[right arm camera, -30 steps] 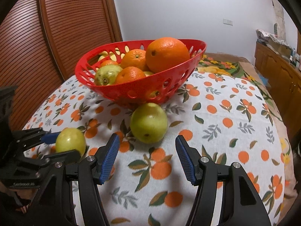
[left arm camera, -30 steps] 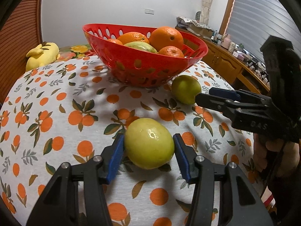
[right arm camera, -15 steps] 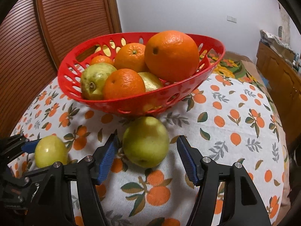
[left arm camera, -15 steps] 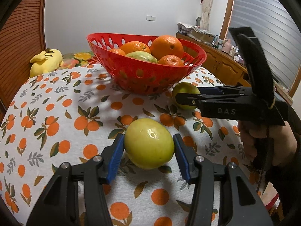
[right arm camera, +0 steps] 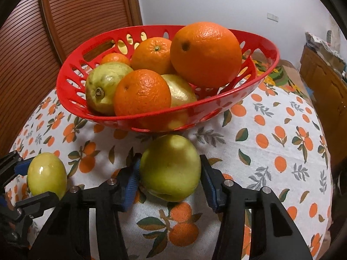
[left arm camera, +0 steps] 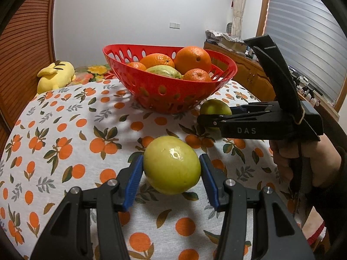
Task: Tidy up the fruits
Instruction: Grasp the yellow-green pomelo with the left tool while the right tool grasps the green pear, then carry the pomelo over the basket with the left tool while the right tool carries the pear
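Fruit sits between both pairs of fingers at once. Between the blue pads of our left gripper (left arm camera: 171, 173) lies a glossy yellow-green round fruit (left arm camera: 172, 164), resting on the orange-print tablecloth (left arm camera: 65, 134); the pads sit right at its sides, maybe touching, and we cannot tell whether they have bitten yet. Our right gripper (right arm camera: 170, 178) brackets a duller green apple-like fruit (right arm camera: 170, 168) in the same way, left pad against the skin, right pad with a sliver of gap, so we call that one not yet clamped. Neither fruit looks lifted off the cloth.

Just beyond the right gripper's fingertips stands the red perforated plastic basket (right arm camera: 71, 80), already holding a big orange (right arm camera: 206, 52), smaller oranges, a green guava-like fruit (right arm camera: 104, 86) and a yellow one underneath. From the left gripper it stands farther ahead, slightly right.

So we judge the job mostly done: the basket is well loaded, and these two loose fruits are all we see left outside. Remaining is squeeze, lift, carry forward and drop into the gaps.

Off to the far left rests a yellow plush toy (left arm camera: 55, 75).
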